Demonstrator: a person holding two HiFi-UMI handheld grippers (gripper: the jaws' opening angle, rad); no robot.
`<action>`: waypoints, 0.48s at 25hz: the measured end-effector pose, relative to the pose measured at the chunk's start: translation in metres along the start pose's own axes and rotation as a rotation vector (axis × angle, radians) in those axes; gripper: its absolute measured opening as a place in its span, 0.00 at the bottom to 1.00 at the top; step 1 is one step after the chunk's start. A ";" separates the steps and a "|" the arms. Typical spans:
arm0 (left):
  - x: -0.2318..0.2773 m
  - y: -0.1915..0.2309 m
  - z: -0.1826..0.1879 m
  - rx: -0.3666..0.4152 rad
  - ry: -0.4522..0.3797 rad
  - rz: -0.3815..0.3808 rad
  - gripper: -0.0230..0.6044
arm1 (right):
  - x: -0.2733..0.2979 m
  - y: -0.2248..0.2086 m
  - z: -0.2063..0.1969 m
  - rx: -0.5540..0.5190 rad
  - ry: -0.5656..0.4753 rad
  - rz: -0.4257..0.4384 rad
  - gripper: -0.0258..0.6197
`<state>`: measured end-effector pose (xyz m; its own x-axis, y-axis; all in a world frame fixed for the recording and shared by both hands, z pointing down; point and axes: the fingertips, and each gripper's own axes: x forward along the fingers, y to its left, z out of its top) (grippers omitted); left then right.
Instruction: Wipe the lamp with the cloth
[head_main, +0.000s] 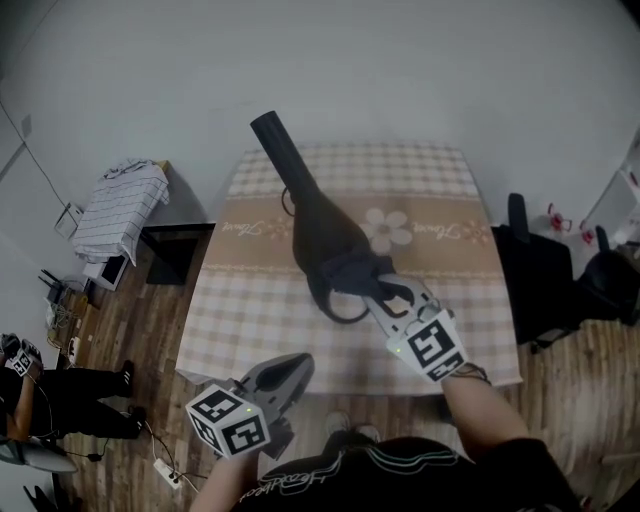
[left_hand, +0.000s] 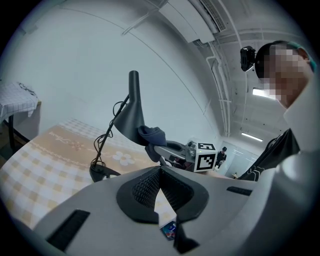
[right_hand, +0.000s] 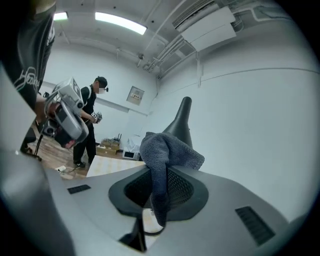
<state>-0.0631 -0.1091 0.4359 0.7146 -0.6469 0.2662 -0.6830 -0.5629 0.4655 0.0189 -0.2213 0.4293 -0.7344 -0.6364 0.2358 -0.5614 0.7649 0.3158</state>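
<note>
Two hand-held grippers are in my hands, and only the right one is working. My right hand-held gripper (head_main: 376, 285) has its jaws clamped on a dark blue-grey cloth (right_hand: 167, 150); the cloth bunches above the jaw tips and a strip of it hangs down between them. The bunched part is pressed against the wide lower part of the black lamp (head_main: 315, 225), on the side facing me. My left hand-held gripper (head_main: 298, 366) hangs low, close to my body and short of the near edge of the worktop (head_main: 250, 310), its jaws together with nothing between them, apart from both lamp and cloth. The lamp stands near the middle of the worktop, its cone-shaped head tilted so that the narrow end points up and away from me toward the far left. Its round base (left_hand: 102, 172) rests on the checked tablecloth (head_main: 440, 170), and a thin cord (left_hand: 107, 135) loops from the head down to the base. Left of the worktop, on the wooden floor, a small side table (head_main: 120, 205) carries a folded checked fabric, and farther left a person (head_main: 30, 390) stands at the picture's edge.
</note>
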 end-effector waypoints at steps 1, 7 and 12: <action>0.000 0.001 -0.002 -0.001 0.003 0.004 0.03 | -0.004 0.002 0.004 0.020 -0.014 0.000 0.13; -0.004 0.001 -0.005 0.006 0.005 0.013 0.03 | -0.031 0.010 0.009 0.065 -0.047 -0.023 0.13; -0.010 -0.001 0.001 0.012 -0.013 0.020 0.03 | -0.042 0.006 0.013 0.106 -0.051 -0.062 0.13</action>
<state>-0.0698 -0.1032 0.4320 0.6987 -0.6647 0.2646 -0.6991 -0.5556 0.4501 0.0413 -0.1883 0.4099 -0.7142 -0.6788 0.1708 -0.6413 0.7324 0.2289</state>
